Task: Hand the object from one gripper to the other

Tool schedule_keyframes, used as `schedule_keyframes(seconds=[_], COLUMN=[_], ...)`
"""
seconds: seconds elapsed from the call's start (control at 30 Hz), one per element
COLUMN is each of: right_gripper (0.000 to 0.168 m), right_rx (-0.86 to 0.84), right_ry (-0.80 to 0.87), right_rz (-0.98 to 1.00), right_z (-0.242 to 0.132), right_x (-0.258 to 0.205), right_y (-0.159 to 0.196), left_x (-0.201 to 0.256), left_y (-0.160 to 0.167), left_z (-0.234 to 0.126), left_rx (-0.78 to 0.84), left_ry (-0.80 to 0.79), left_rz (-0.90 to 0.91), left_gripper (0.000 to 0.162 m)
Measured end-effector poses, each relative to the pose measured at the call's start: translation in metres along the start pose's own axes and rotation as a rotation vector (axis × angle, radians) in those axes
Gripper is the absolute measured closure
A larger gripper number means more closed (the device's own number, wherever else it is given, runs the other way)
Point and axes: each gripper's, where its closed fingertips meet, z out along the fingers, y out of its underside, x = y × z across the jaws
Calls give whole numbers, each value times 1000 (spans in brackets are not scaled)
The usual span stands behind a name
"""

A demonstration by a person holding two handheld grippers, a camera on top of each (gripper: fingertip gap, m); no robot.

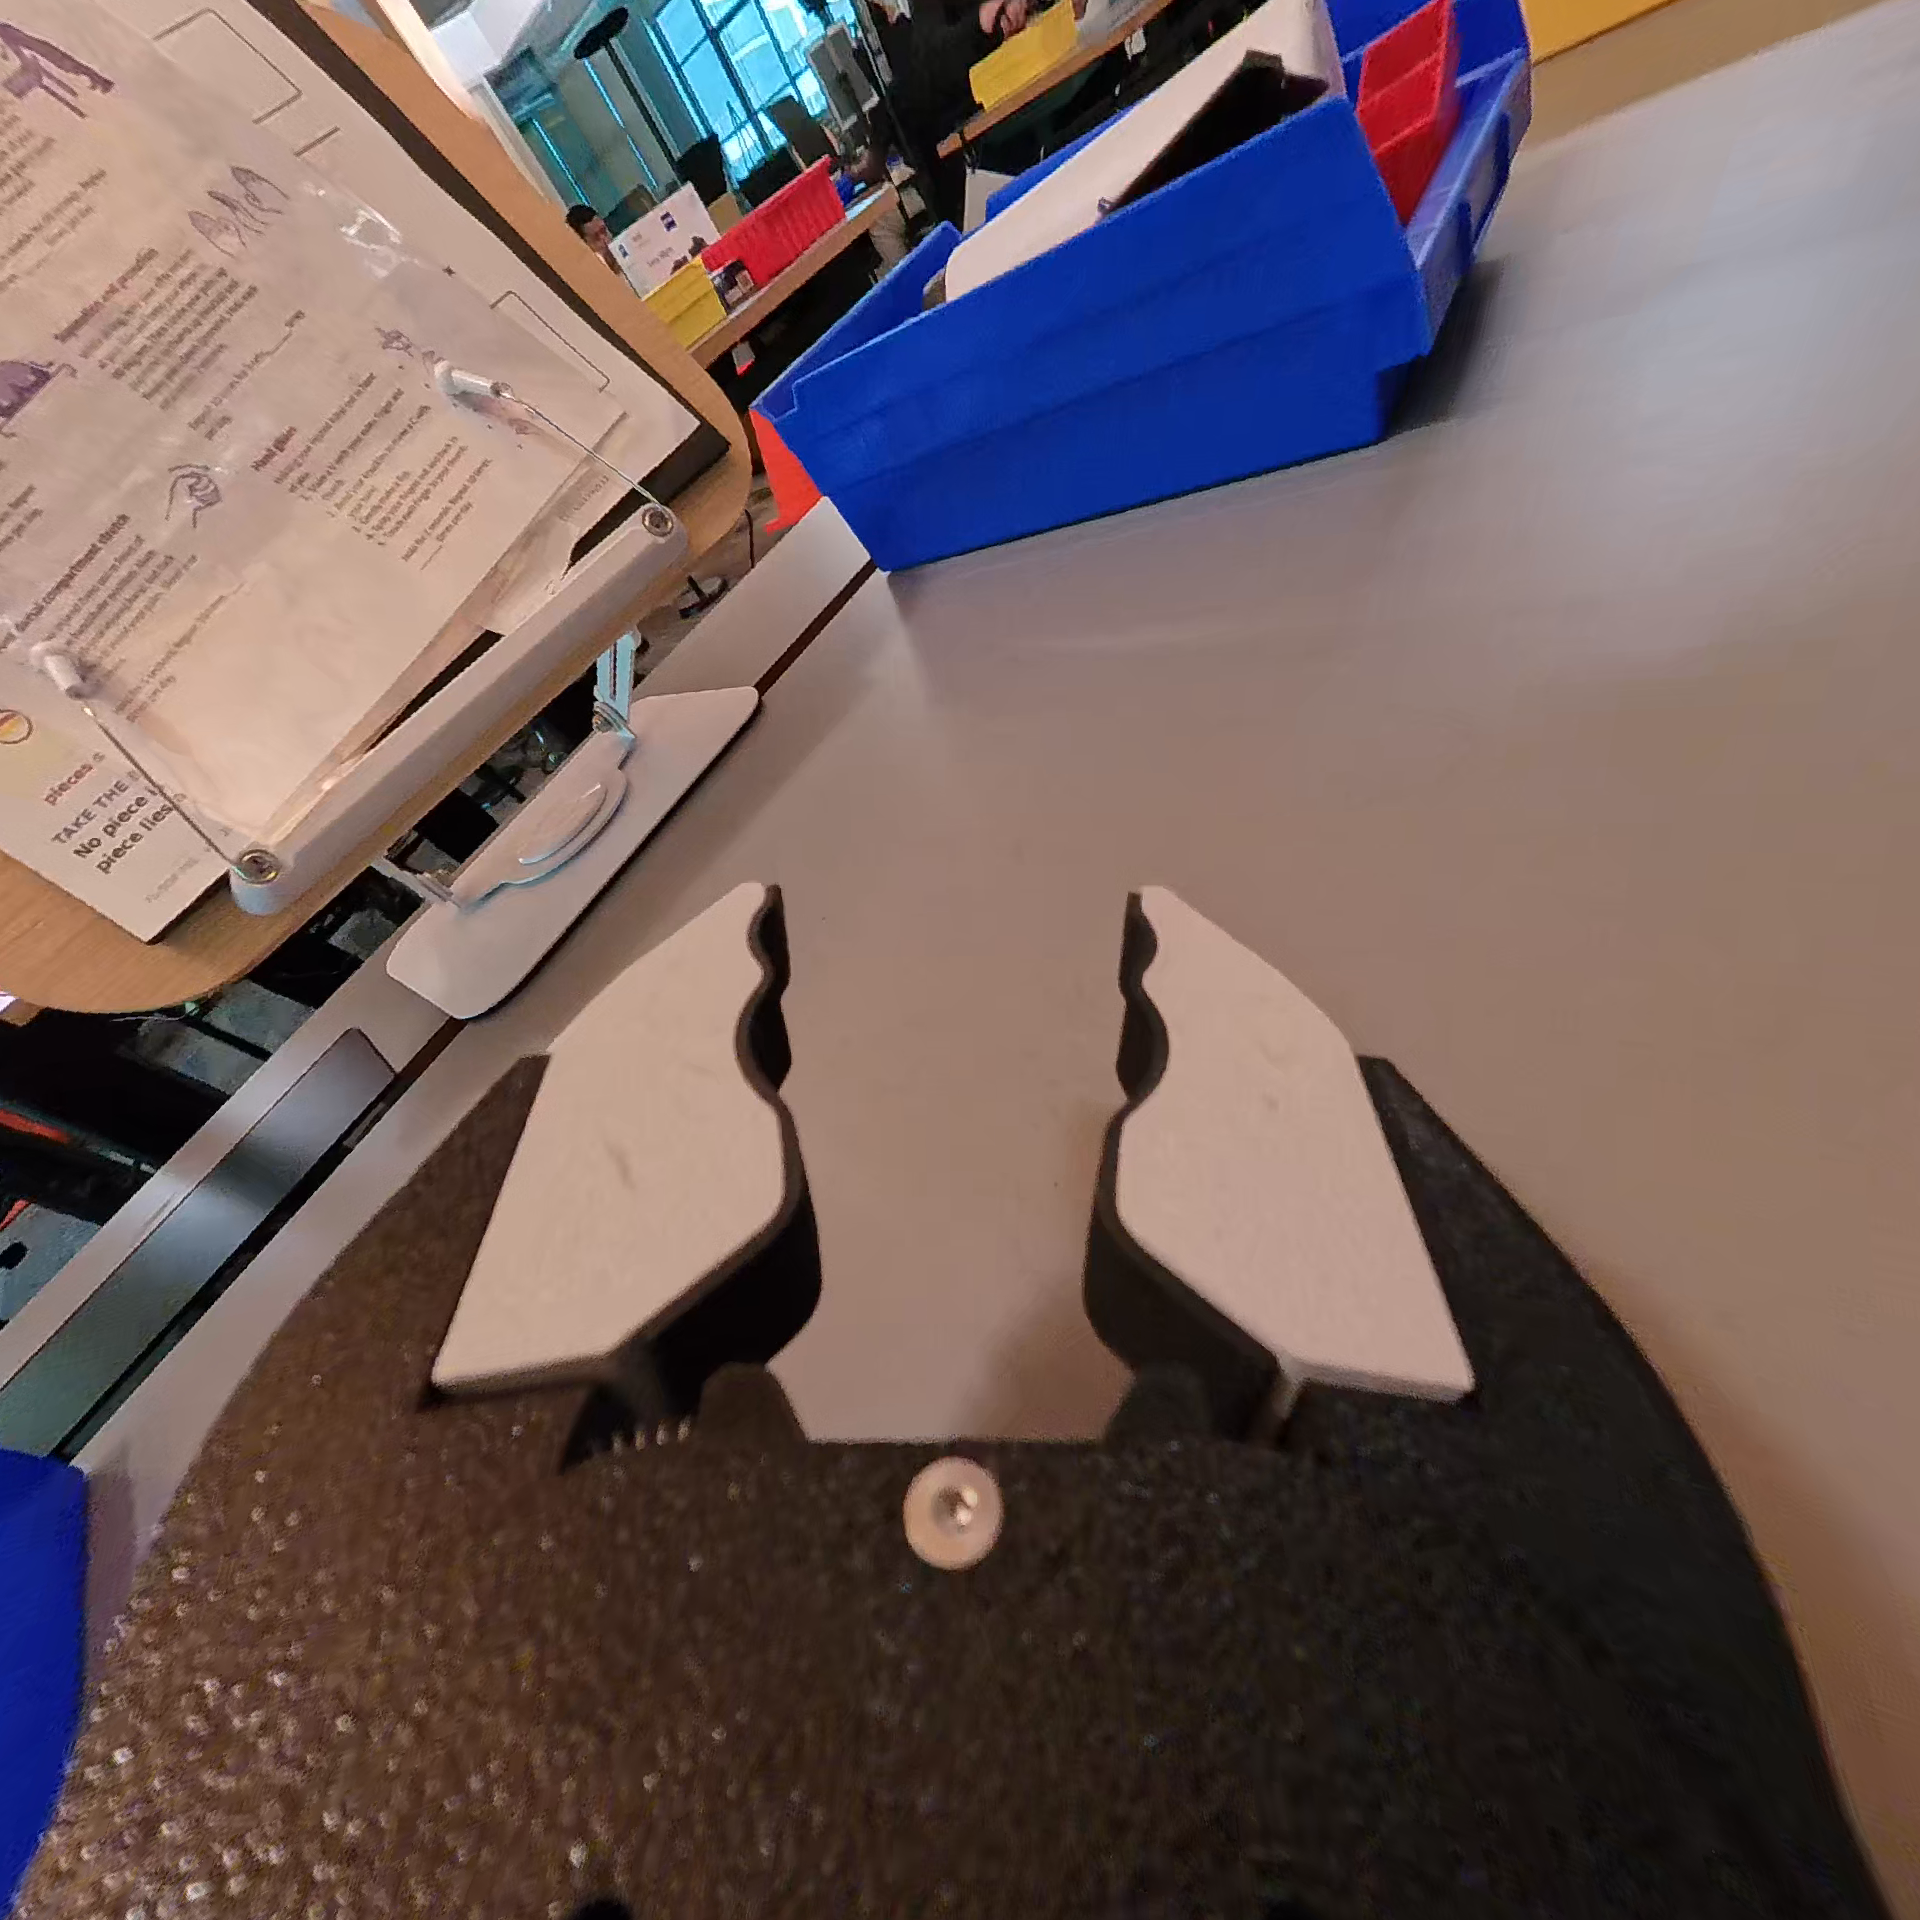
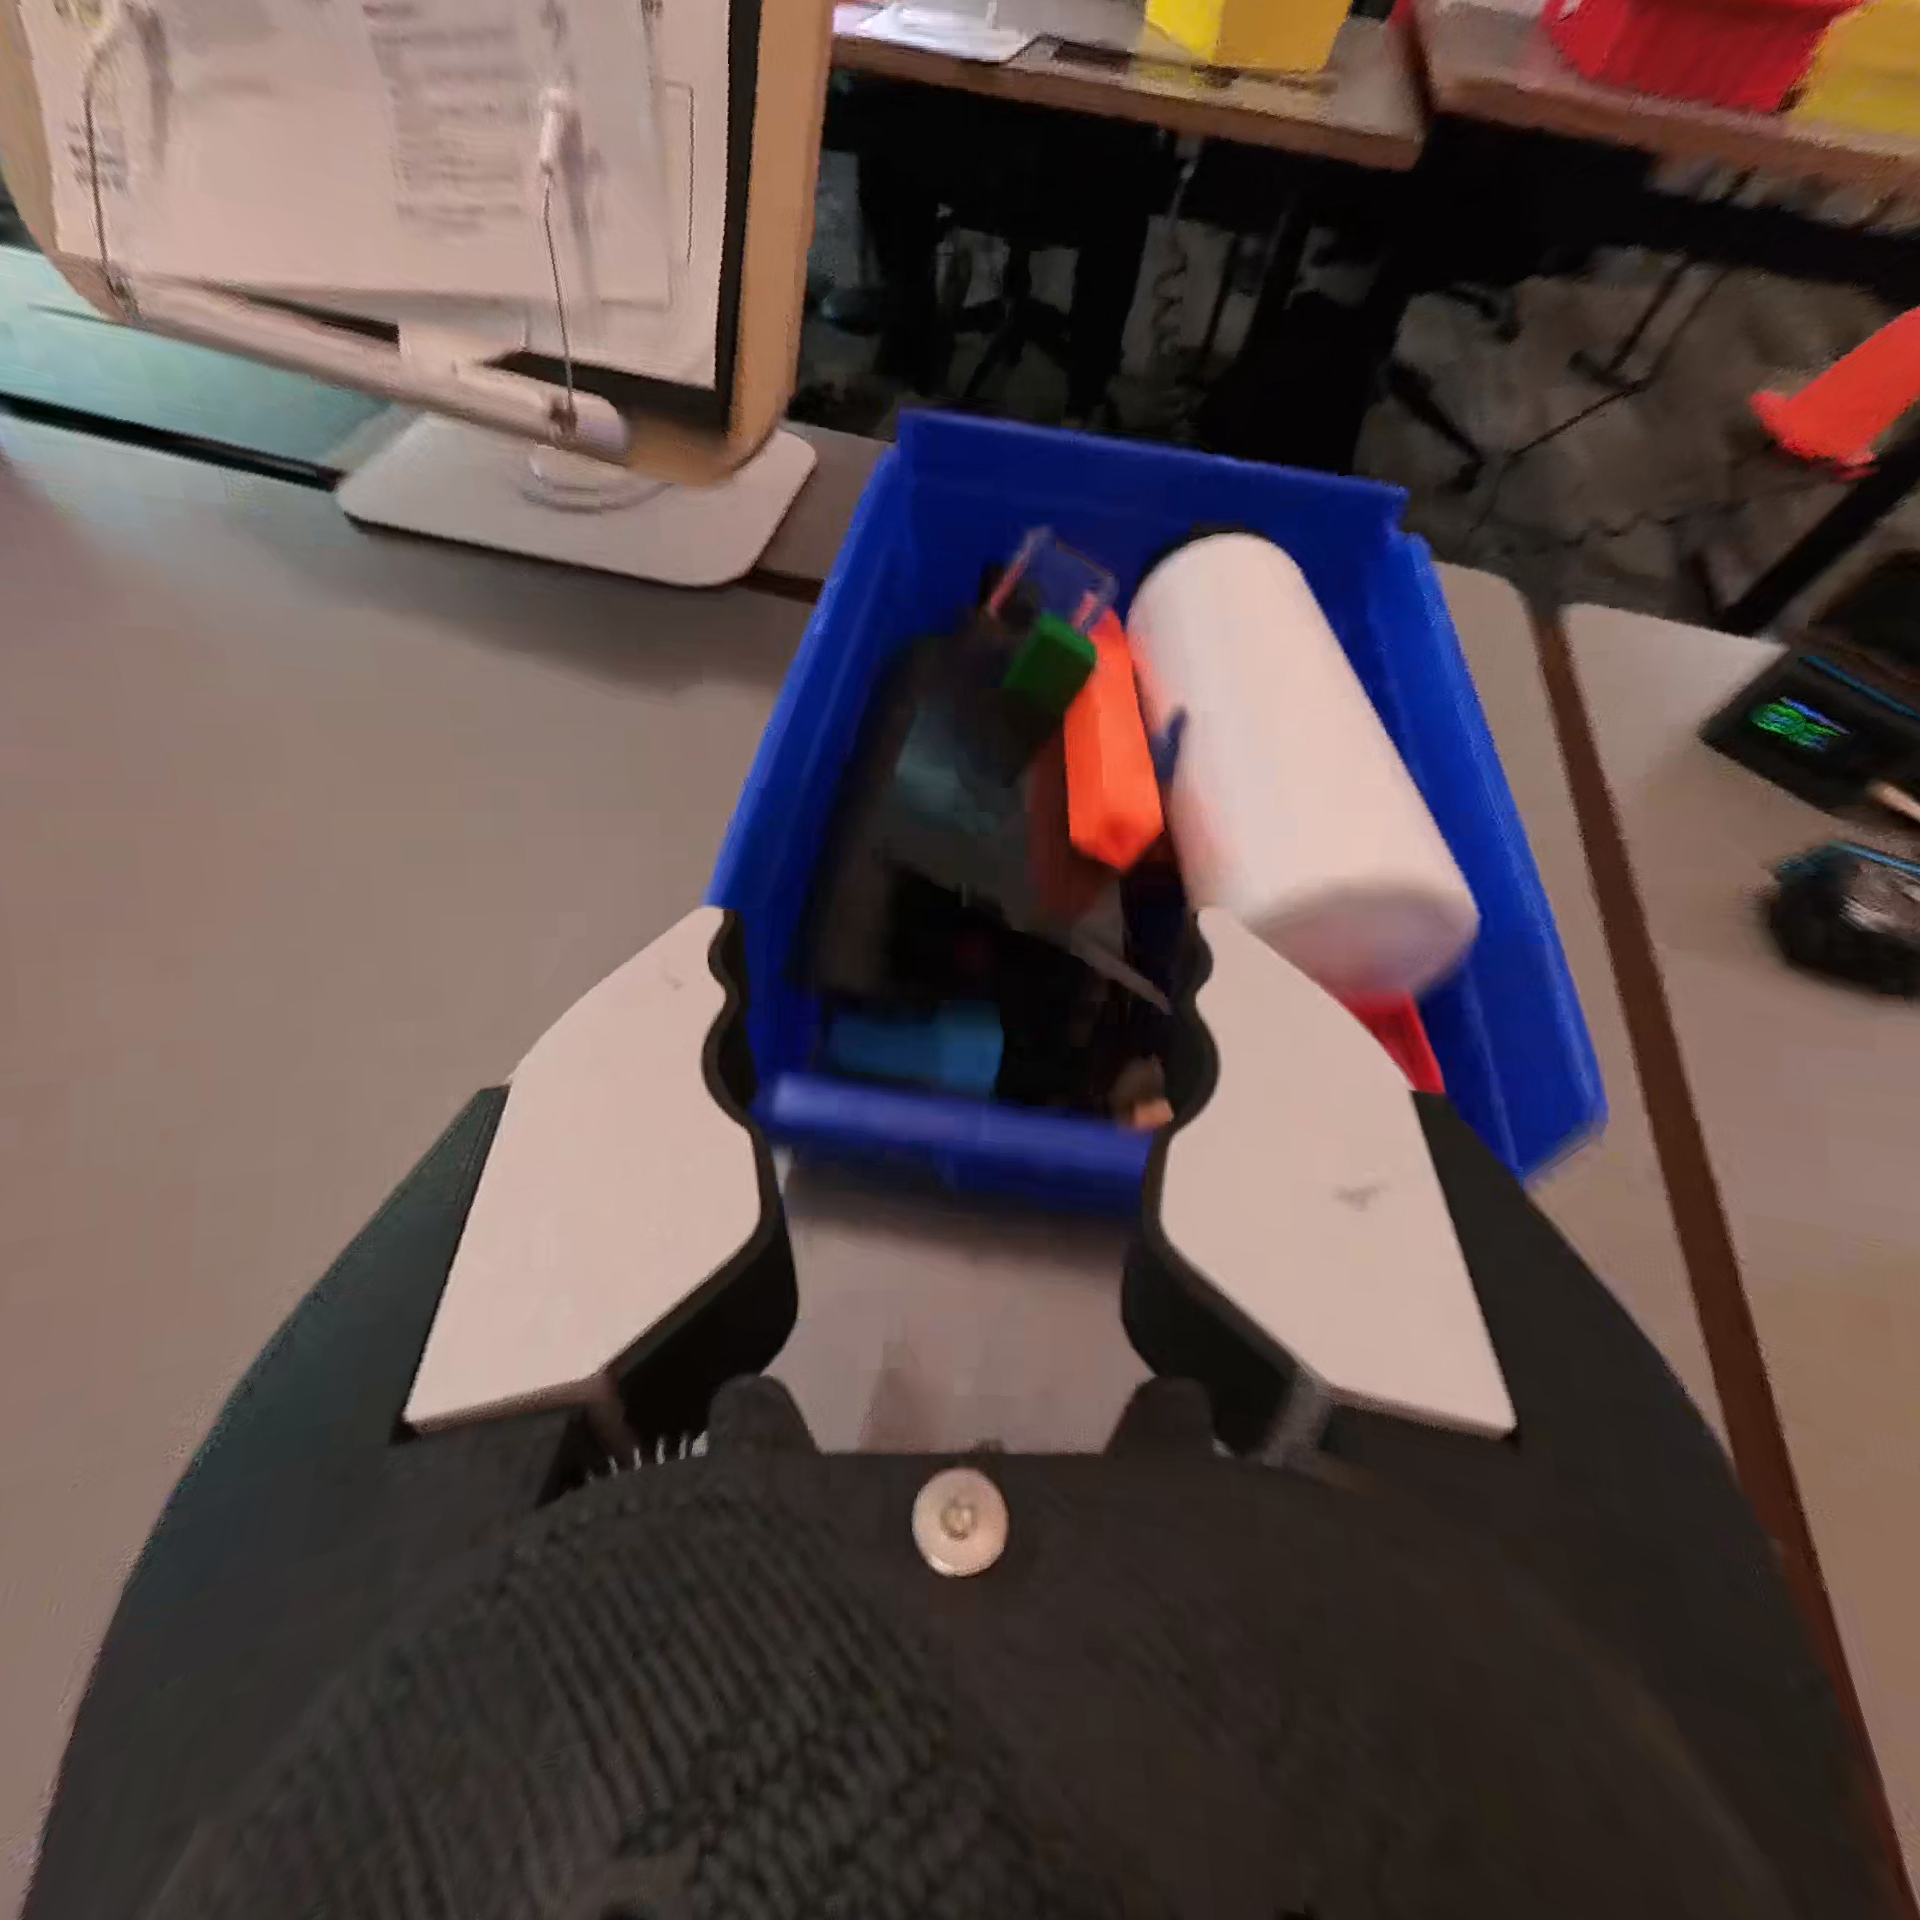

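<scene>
- Two grippers show, one per wrist view, and both have their jaws spread apart with nothing between them.
- Left gripper (image 1: 951, 935) hangs low over the bare grey desk (image 1: 1351, 831); only desk surface shows in the gap between its pale fingers (image 1: 644, 1143).
- Ahead and to the right of it stands a blue bin (image 1: 1091, 395), with a smaller red bin (image 1: 1413, 114) nested in the blue bins behind it.
- At its left a paper sheet holder (image 1: 312, 436) on a white stand (image 1: 582, 821) sits at the desk edge, tilted back.
- Right gripper (image 2: 961, 935) points at the near end of a blue bin (image 2: 956, 1132) on the desk (image 2: 364, 831), its fingertips level with the near rim; the view is blurred.
- Which object in the bin is the one to hand over cannot be told; none is held.
- Inside lie a white cylinder (image 2: 1288, 748), leaning along the right wall, an orange block (image 2: 1112, 758) just beside it, a green block (image 2: 1049, 665) above that, and a blue block (image 2: 914, 1049) by the near wall, among dark items too blurred to name.
- An orange cone (image 2: 1849, 395) stands on the floor beyond the desk at the right.
</scene>
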Motion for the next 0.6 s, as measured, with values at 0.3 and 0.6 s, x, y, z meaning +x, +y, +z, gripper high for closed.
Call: schedule_keyframes(seconds=[0.3,0.6], right_gripper=[79,72], right_rx=[-76,87], right_ry=[266,231], right_rz=[-46,-12], right_z=[-69,-88], right_x=[14,14], right_y=[73,42], left_x=[62,91], left_y=[-41,-133], left_z=[56,182], left_rx=[-118,-113], left_ry=[169,61], left_rz=[-314,-549], left_gripper=[85,47])
